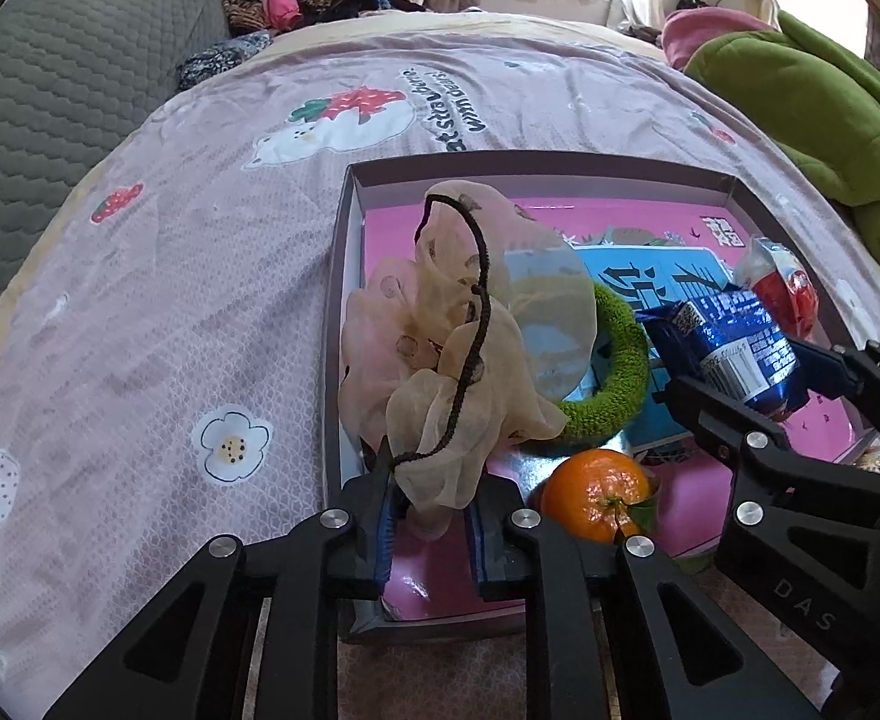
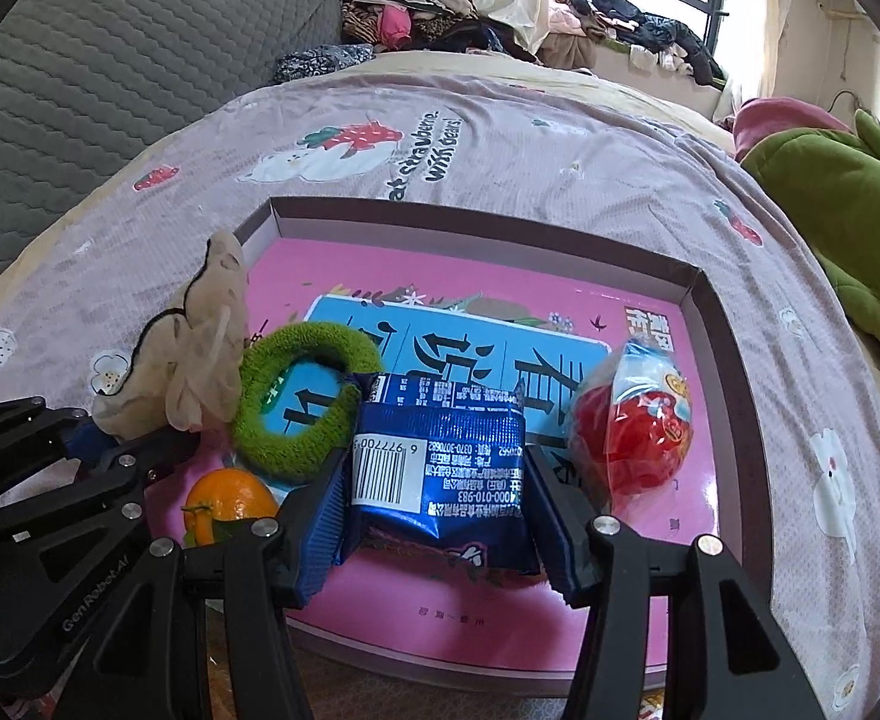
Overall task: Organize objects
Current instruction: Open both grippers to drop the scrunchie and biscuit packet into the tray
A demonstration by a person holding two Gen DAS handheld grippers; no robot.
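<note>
objects for sorting are gathered in a shallow pink-floored box [image 2: 704,300] that lies on a strawberry-print bedspread [image 1: 158,312]. left gripper [image 1: 428,531]: its blue-padded fingers [image 1: 383,531] are closed on the lower end of a beige sheer scrunchie [image 1: 458,336], which stands up above the near left part of the box. a dark braided cord [image 1: 481,276] lies draped over the front of the scrunchie, running from its top down to the finger on the left; whether the cord is also pinched between the pads cannot be told from either view. right gripper [image 2: 440,516]: both fingers [image 2: 320,525] press the sides of a blue foil snack packet [image 2: 440,456], barcode face up, held over the near middle of the box floor. it is unclear whether the packet's underside touches the floor.

contents of the box, seen from the right wrist view:
- green fuzzy ring [image 2: 305,396]: flat on the printed floor, just left of the packet and touching its upper left corner.
- orange mandarin [image 2: 230,501]: stem and leaf attached, near the front left corner, below the ring and between the two grippers.
- red item in a clear printed wrapper [image 2: 632,426]: just right of the packet, tilted toward the right wall.

surroundings: a grey quilted pillow [image 2: 110,72] lies at the far left of the bed, a green blanket [image 1: 800,114] is bunched at the far right, and a heap of clothes [image 2: 416,18] sits beyond the bed near a window.
</note>
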